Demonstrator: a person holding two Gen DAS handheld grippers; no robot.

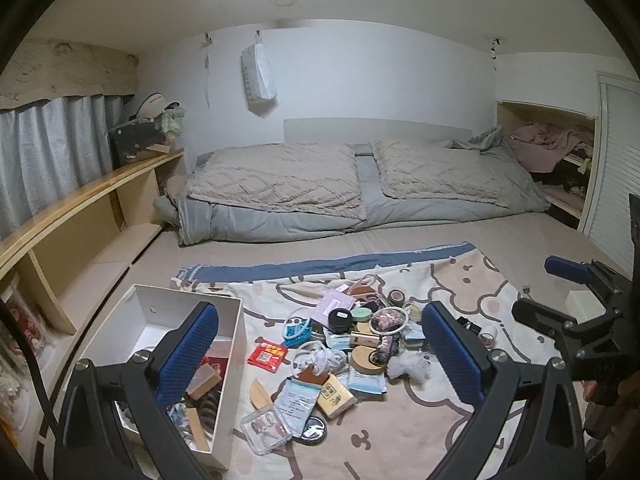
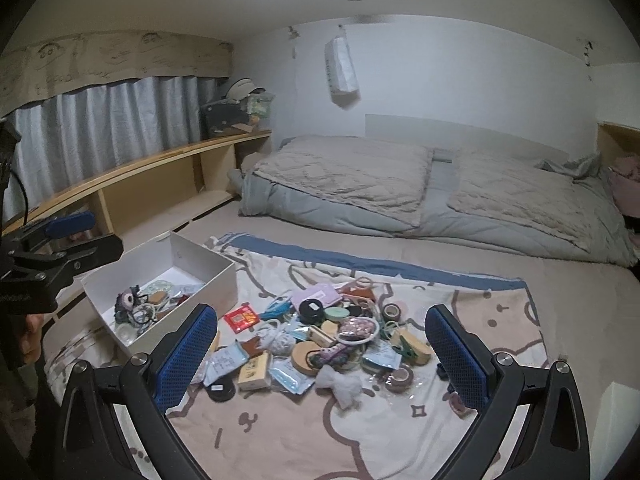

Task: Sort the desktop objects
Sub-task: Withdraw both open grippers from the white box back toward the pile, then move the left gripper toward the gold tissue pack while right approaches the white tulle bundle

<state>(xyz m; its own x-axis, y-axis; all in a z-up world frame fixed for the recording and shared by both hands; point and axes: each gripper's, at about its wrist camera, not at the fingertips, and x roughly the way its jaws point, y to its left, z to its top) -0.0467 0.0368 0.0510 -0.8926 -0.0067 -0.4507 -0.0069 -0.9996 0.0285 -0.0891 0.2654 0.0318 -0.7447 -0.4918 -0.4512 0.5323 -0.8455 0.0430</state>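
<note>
A pile of small desktop objects lies on a cartoon-print blanket [image 1: 400, 432]: a red packet [image 1: 268, 356] [image 2: 240, 318], a round wooden disc [image 1: 368, 362] [image 2: 306, 354], a black tin [image 1: 340, 318] [image 2: 311, 308], a grey plush bow [image 1: 410, 366] [image 2: 340, 386] and a clear nail case [image 1: 266, 426]. A white box [image 1: 188, 294] [image 2: 216, 284] at the left holds several items. My left gripper [image 1: 320, 354] [image 2: 86, 238] hovers open, its left finger over the box. My right gripper [image 2: 322, 356] [image 1: 550, 290] hovers open above the pile's near side. Neither holds anything.
A folded grey duvet [image 1: 360, 184] lies across the far end of the mattress. A wooden shelf [image 1: 80, 196] and curtain run along the left. Another small white box [image 1: 580, 302] sits at the right. A hand [image 2: 30, 336] grips the left gripper's handle.
</note>
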